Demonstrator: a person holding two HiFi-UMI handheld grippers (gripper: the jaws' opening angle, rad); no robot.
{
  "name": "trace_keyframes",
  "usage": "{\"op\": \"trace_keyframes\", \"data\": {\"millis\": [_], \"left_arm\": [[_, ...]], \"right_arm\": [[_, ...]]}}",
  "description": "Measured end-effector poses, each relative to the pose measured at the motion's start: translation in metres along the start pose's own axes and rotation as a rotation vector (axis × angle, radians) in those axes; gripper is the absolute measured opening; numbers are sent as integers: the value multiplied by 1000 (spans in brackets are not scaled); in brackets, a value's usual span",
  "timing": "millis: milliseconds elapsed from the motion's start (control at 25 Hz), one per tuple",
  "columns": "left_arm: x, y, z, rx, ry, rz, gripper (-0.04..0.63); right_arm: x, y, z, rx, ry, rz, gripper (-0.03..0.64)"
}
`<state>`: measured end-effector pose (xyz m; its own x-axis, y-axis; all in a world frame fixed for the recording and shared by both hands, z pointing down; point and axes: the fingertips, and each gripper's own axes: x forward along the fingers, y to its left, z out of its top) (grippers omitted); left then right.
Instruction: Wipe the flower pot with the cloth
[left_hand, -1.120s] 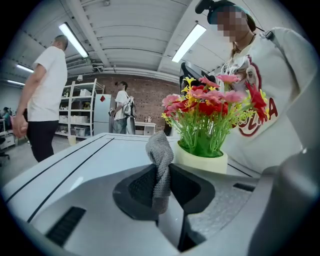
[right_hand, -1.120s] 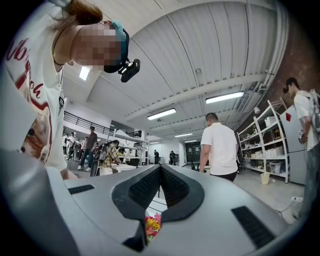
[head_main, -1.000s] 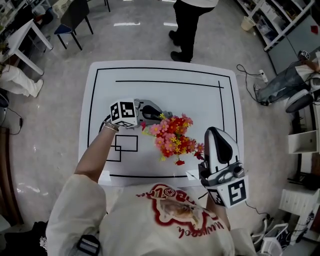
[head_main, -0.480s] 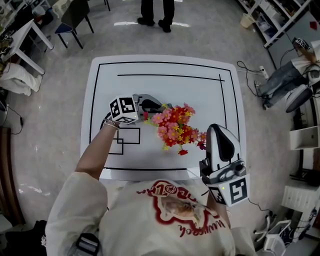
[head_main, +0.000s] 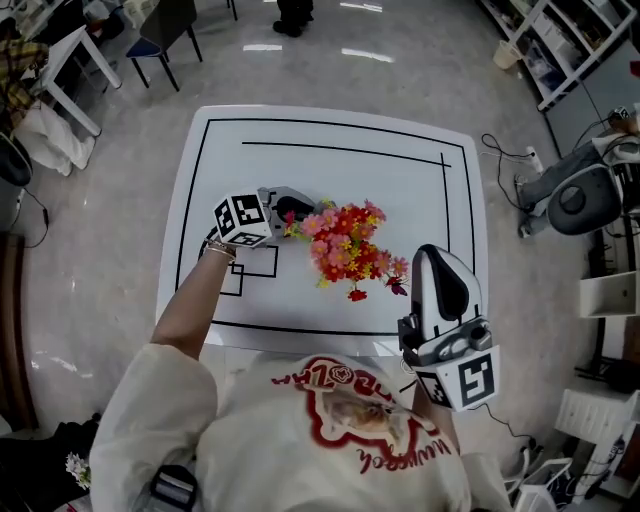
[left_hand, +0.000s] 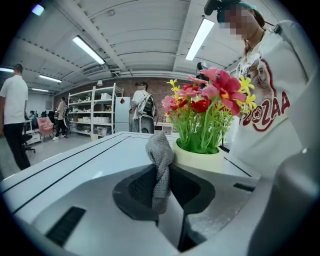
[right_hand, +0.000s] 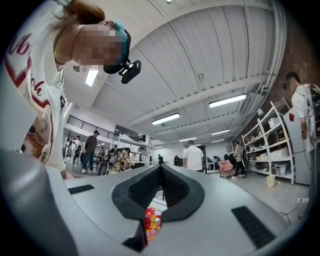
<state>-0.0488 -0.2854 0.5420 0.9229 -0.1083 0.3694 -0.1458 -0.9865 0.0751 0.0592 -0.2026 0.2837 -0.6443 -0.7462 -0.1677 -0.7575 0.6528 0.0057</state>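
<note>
The flower pot holds a bunch of red, pink and yellow flowers (head_main: 345, 245) near the middle of the white table. In the left gripper view its cream pot (left_hand: 197, 157) stands just beyond the jaws. A grey knitted cloth (left_hand: 161, 157) is pinched in my left gripper (left_hand: 163, 172), and its top bunch lies against the pot's left side. In the head view the left gripper (head_main: 292, 208) sits at the flowers' left. My right gripper (head_main: 432, 262) hovers at the table's near right, shut and empty, pointing slightly upward. Flowers (right_hand: 151, 220) show below its closed jaws (right_hand: 161, 176).
The table (head_main: 400, 180) is white with black rectangles taped on it. Beyond the table's far left corner stand a chair (head_main: 165, 35) and a desk (head_main: 70, 50). Shelving (head_main: 560, 50) and a wheeled machine (head_main: 585, 195) are on the right. Several people stand in the background of both gripper views.
The left gripper has tilted a little while staying beside the flowers. The right gripper drifted slightly. The bystander at the table's far edge has walked away.
</note>
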Motion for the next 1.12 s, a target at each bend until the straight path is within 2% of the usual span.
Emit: {"op": "trace_keyframes", "data": {"millis": [240, 1120], "left_arm": [[-7, -2, -1, -25, -8, 68, 73], [-17, -15, -10, -70, 2, 204, 72]], "right_arm": [[-6, -1, 2, 8, 7, 39, -2], [-19, 2, 9, 11, -12, 110, -2]]}}
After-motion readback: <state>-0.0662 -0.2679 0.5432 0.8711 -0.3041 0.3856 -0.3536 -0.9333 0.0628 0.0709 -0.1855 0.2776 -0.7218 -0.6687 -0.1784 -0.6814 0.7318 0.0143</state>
